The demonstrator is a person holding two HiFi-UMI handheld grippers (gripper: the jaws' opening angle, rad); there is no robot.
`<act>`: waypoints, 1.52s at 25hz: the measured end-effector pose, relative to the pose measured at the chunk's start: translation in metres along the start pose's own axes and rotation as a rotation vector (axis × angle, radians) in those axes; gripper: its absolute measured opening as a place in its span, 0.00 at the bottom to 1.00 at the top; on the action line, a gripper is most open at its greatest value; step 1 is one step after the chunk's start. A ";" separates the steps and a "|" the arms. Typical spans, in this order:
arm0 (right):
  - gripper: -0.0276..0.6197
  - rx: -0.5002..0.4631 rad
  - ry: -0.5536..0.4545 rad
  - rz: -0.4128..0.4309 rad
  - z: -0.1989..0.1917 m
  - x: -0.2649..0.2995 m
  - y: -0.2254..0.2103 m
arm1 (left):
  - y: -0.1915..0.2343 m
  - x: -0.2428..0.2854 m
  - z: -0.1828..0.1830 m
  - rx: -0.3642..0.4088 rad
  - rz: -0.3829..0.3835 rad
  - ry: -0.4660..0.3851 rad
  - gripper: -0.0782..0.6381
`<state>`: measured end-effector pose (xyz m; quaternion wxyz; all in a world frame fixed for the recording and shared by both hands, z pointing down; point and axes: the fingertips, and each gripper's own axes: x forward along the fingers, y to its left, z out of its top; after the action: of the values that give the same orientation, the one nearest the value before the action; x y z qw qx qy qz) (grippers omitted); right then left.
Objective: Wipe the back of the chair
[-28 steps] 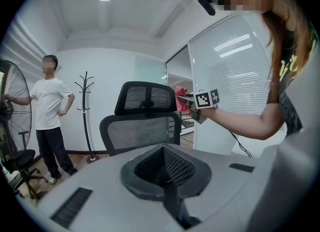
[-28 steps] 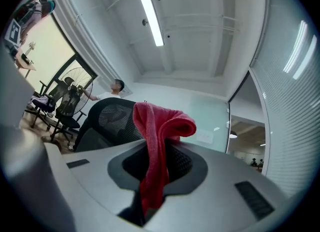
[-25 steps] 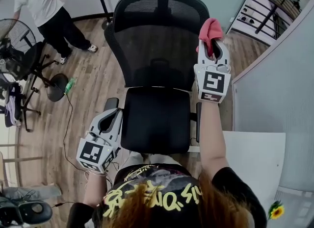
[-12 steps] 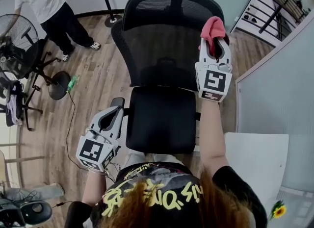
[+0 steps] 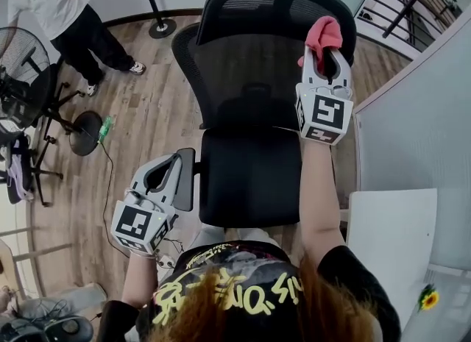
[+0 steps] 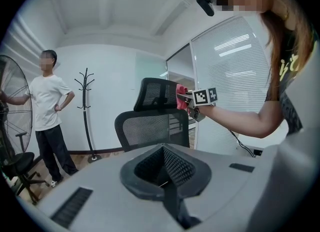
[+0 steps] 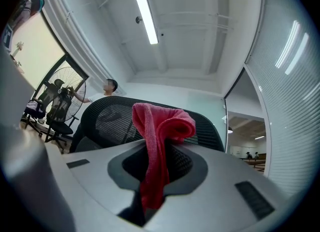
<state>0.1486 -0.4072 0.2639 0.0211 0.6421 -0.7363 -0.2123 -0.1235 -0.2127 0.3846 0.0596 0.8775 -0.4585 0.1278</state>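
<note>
The black mesh office chair stands in front of me, its back (image 5: 250, 61) facing away above the seat (image 5: 250, 175). My right gripper (image 5: 324, 52) is shut on a red cloth (image 5: 324, 34) and holds it against the upper right edge of the chair back. In the right gripper view the cloth (image 7: 160, 126) hangs out of the jaws in front of the chair back (image 7: 102, 118). My left gripper (image 5: 171, 168) hangs low, shut and empty, beside the chair's left armrest (image 5: 185, 179). The left gripper view shows the chair back (image 6: 150, 128), its headrest (image 6: 154, 94) and the cloth (image 6: 180, 96).
A person (image 5: 62, 9) stands at the far left near a floor fan (image 5: 18, 61) and another chair's base (image 5: 87, 129). A coat stand (image 6: 86, 111) rises behind the chair. A glass partition (image 5: 412, 120) and a white table (image 5: 390, 245) are on the right.
My right gripper has carried the red cloth up along the right edge of the chair back towards its top. The left gripper has barely moved.
</note>
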 end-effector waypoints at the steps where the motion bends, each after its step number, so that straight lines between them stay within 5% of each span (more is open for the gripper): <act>1: 0.14 0.000 0.001 0.004 0.001 0.002 0.006 | 0.004 -0.001 -0.001 -0.001 -0.002 -0.002 0.10; 13: 0.14 0.032 0.003 0.082 0.009 0.027 0.082 | 0.050 -0.012 -0.010 -0.017 -0.011 -0.016 0.10; 38: 0.14 0.114 -0.020 0.235 0.018 0.031 0.176 | 0.073 -0.015 -0.016 -0.018 -0.002 -0.026 0.10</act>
<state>-0.0277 -0.4167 0.2996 0.0019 0.5495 -0.8175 -0.1726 -0.1941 -0.2389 0.3948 0.0620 0.8790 -0.4593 0.1122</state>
